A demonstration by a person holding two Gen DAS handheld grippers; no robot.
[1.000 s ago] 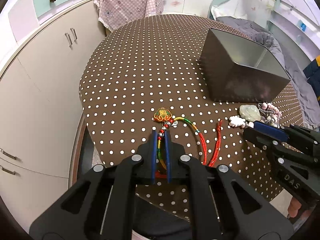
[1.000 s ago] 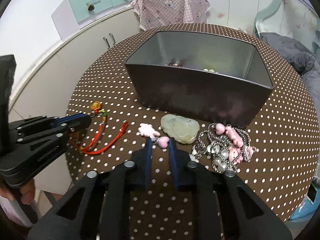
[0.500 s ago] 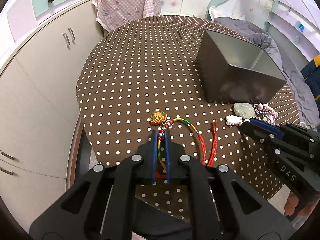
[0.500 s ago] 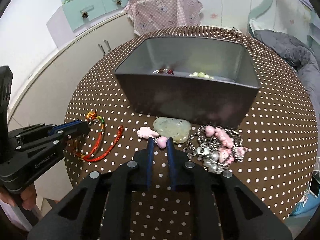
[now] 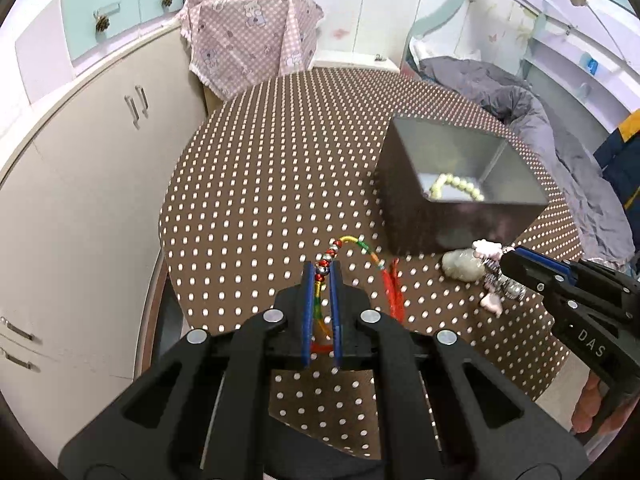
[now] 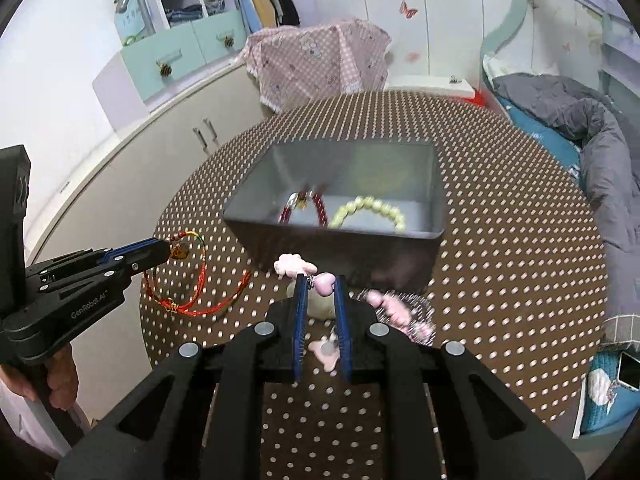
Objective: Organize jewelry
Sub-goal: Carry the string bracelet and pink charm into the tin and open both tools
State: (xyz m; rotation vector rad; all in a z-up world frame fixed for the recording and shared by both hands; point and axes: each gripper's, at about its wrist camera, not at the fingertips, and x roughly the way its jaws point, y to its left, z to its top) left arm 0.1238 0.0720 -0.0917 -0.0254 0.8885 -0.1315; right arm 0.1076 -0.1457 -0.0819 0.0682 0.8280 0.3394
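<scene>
Braided rainbow cord bracelet [image 5: 362,245] hangs clenched in left claw [image 5: 321,273]; right claw [image 6: 320,282] grips pink-charmed chain [image 6: 306,269].

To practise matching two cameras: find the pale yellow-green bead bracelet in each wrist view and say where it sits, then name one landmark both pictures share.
Left wrist view: the pale bead bracelet lies right of centre, on the floor of the grey bin.
Right wrist view: the pale bead bracelet lies just right of centre, inside the bin beside a dark red bracelet.
Shared landmark: the pink checked cloth beyond the table's far edge.
</scene>
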